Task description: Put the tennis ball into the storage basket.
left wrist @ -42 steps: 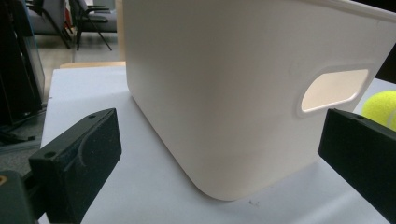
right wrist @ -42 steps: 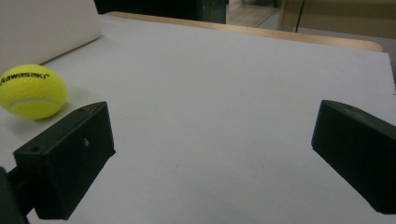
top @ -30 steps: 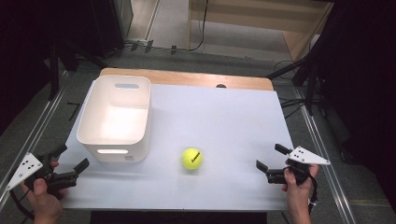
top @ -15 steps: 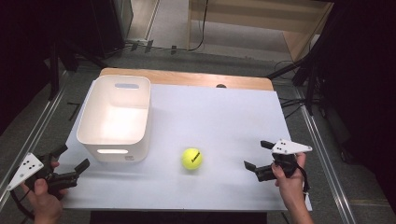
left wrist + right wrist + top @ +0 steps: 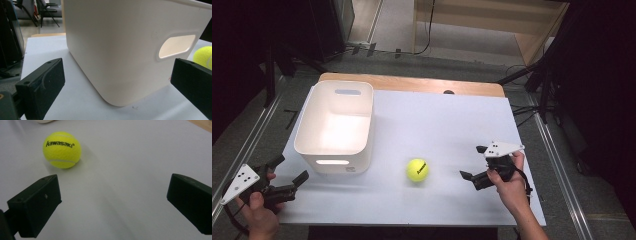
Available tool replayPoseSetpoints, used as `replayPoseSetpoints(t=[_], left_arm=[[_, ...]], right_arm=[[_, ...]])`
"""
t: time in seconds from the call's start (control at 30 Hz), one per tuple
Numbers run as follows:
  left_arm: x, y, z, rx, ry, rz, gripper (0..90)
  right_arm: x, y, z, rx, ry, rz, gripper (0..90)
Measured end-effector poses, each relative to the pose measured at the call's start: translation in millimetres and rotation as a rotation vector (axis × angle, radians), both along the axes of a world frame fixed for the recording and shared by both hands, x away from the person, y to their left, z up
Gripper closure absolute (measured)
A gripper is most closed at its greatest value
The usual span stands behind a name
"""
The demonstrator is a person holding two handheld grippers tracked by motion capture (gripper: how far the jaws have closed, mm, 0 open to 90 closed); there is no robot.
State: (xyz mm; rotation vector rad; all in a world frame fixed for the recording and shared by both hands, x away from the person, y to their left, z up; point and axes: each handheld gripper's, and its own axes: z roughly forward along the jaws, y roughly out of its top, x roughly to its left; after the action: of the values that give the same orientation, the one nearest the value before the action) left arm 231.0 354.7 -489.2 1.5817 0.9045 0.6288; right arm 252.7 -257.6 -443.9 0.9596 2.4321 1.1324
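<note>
While your right gripper (image 5: pixel 472 163) hovers over the near right part of the worktop (image 5: pixel 437 120), its jaws stand wide apart with nothing between them, and they point toward the tennis ball (image 5: pixel 417 169). That ball is round, fuzzy and bright yellow-green, with a pale curved seam and the black lettering "kawasaki" across its felt. It rests on the smooth, matte white sheet that covers the worktop, near the front edge and roughly midway across, just to the right of the bin's (image 5: pixel 335 126) near corner and clear of it. In the right gripper view the ball (image 5: pixel 62 149) lies ahead of the jaws and off to the left, apart from both of them.

Your left gripper (image 5: pixel 290 170) sits at the near left corner, jaws spread wide and holding nothing. They are blocky, black and flat-faced, each with a small hole in its top. Just ahead of them stands the bin (image 5: pixel 130 50), a smooth white plastic tub with rounded corners, slightly tapered walls and an oval handle slot cut in its near wall. A strip of bare wood shows along the worktop's far edge.
</note>
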Motion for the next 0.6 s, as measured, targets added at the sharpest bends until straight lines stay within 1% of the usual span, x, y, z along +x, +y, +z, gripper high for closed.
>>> replayPoseSetpoints(t=[0.23, 0.3, 0.37, 0.4, 0.43, 0.53, 0.6], left_arm=[[-0.2, -0.7, -0.1, 0.001, 0.001, -0.003, 0.0], [-0.2, -0.6, 0.0, 0.001, 0.002, -0.003, 0.0], [-0.1, -0.6, 0.0, 0.001, 0.002, -0.003, 0.0], [-0.1, -0.5, -0.1, 0.0, 0.001, -0.003, 0.0], [-0.1, -0.6, 0.0, 0.0, 0.002, -0.003, 0.0], [-0.1, -0.5, -0.1, -0.001, 0.002, -0.004, 0.0], [-0.1, -0.5, -0.1, -0.001, 0.002, -0.003, 0.0]], right_arm=[[7.8, 18.8, 3.6, -0.057, 0.033, 0.066, 0.0], [9.5, 23.6, 4.7, -0.069, 0.036, 0.077, 0.0], [11.6, 27.4, 5.1, -0.073, 0.042, 0.096, 0.0], [11.9, 29.5, 5.4, -0.079, 0.048, 0.094, 0.0], [13.0, 31.1, 5.1, -0.084, 0.049, 0.106, 0.0], [14.9, 34.9, 4.6, -0.087, 0.063, 0.12, 0.0], [16.3, 37.7, 3.6, -0.1, 0.069, 0.125, 0.0]])
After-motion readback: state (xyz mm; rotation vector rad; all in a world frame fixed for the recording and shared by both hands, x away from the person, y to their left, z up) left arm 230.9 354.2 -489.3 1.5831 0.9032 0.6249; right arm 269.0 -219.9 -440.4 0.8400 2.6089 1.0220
